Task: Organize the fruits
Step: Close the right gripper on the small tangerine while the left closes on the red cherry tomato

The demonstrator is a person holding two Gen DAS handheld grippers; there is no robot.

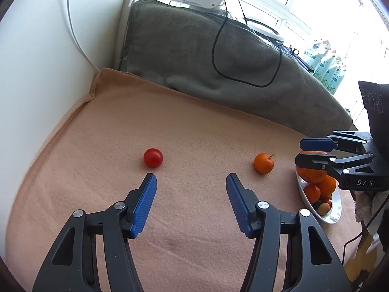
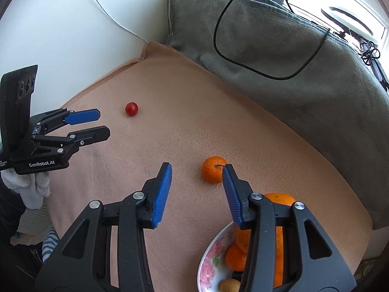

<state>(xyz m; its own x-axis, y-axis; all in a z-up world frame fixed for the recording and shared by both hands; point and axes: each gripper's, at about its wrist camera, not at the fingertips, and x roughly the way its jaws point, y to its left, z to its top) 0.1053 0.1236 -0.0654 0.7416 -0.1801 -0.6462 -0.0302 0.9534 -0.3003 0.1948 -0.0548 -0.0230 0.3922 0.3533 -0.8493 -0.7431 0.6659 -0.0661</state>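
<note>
The tangerine (image 2: 213,172) lies loose on the peach blanket (image 2: 243,126), just beyond the plate (image 2: 210,255) of oranges. The right gripper (image 2: 197,189) has partly open fingers holding nothing; one tip seems to overlap the fruit. The left gripper (image 1: 191,203), also partly open and empty, faces the small tomato (image 1: 153,157). Both fruits are light, round, apt to roll; take each across its middle, gently.
</note>
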